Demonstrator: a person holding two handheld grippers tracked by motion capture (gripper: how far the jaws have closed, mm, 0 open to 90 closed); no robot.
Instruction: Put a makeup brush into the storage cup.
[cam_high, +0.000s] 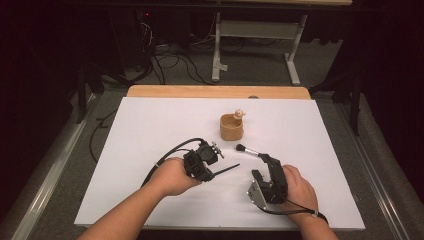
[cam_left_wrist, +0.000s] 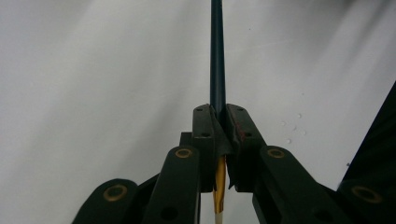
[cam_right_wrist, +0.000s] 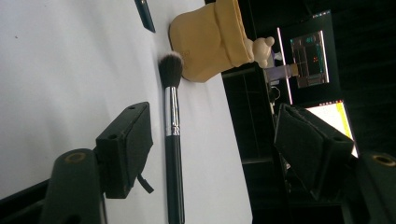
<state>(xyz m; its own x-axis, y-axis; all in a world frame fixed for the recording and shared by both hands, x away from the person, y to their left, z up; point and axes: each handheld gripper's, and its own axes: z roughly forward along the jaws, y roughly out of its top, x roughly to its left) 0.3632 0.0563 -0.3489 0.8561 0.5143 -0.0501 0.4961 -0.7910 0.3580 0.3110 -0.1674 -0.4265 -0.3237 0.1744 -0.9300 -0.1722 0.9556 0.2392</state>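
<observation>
A makeup brush (cam_high: 247, 149) with dark bristles, a silver ferrule and a black handle lies on the white table top (cam_high: 150, 125). My right gripper (cam_high: 266, 161) is open, lying on its side, and the brush handle (cam_right_wrist: 172, 154) runs between its jaws close to one pad (cam_right_wrist: 128, 147); the other pad stands well clear. My left gripper (cam_high: 209, 169) is shut on a thin dark stick (cam_high: 227, 168) that points toward the right; in the left gripper view the stick (cam_left_wrist: 217, 60) shows a gold band and a pale end behind the pads.
A tan cup (cam_high: 231, 127) with a small bear figure (cam_high: 239, 114) on its rim stands just beyond the brush bristles (cam_right_wrist: 170, 70). The stick's tip (cam_right_wrist: 144, 14) lies near the cup (cam_right_wrist: 210, 37). A wooden edge (cam_high: 215, 91) borders the table's far side.
</observation>
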